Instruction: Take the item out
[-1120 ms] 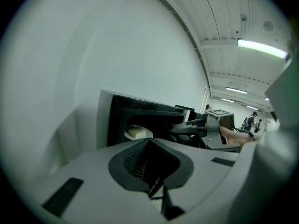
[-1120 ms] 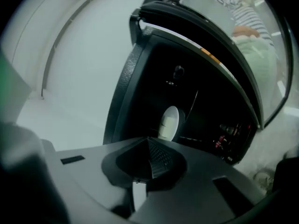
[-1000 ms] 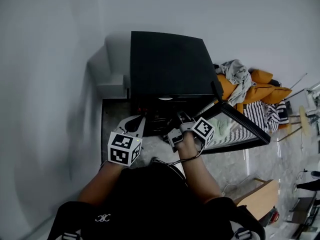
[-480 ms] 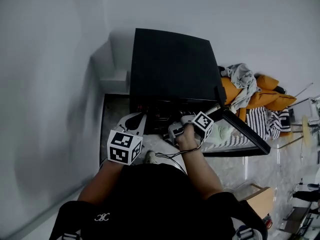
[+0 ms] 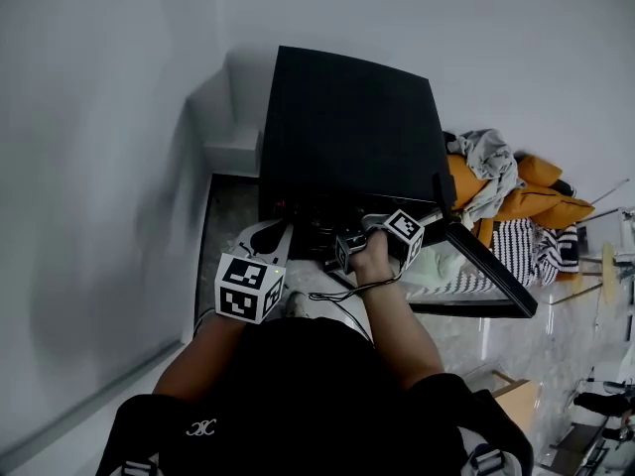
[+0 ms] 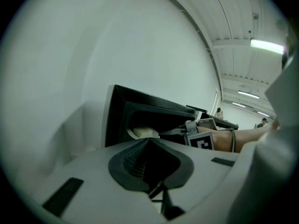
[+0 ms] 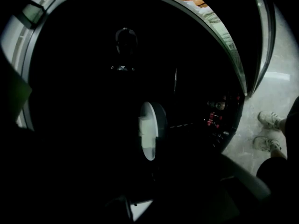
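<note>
Head view, centre: right hand-held gripper (image 5: 344, 253) reaching into the open black appliance (image 5: 347, 127), grip lost in darkness; left hand-held gripper (image 5: 266, 246) clenched, empty.

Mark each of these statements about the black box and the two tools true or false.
1. The black box has its door open. True.
2. The right tool reaches into the box opening. True.
3. The left tool is inside the box. False: it is held outside, in front of the box.
4. A pile of clothes lies left of the box. False: it lies to the right, beyond the door.
5. A pale item sits inside the box. True.
</note>
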